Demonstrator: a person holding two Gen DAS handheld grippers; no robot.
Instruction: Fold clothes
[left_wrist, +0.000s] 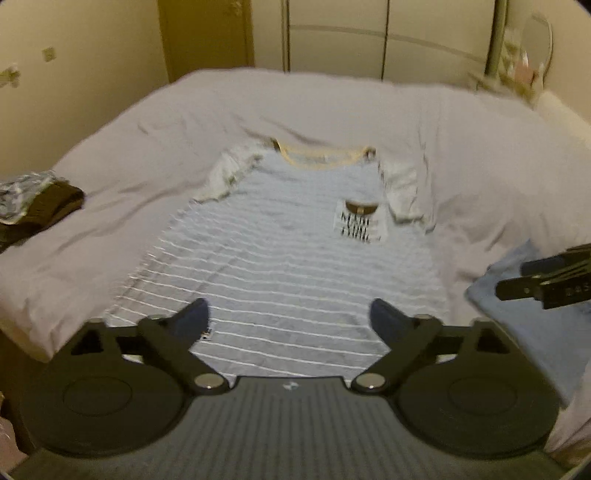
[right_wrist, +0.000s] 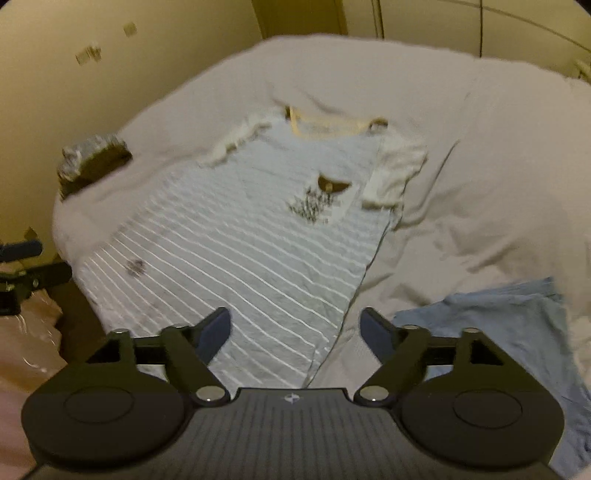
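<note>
— What's laid out?
— A wrinkled pale-lilac bed sheet (left_wrist: 122, 173), with a grey white-striped cotton T-shirt (left_wrist: 280, 266) flat at its centre, yellow collar far side.
— The tools?
— Left gripper (left_wrist: 290, 321) and right gripper (right_wrist: 295, 328) — both spread wide, empty, above its hem.

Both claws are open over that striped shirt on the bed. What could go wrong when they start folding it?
The striped shirt lies flat on the loose bedsheet, so the left gripper or right gripper might pinch sheet along with shirt. Its sleeves are already bunched, which could make a lopsided fold. The blue garment lies close enough to be dragged along.
</note>
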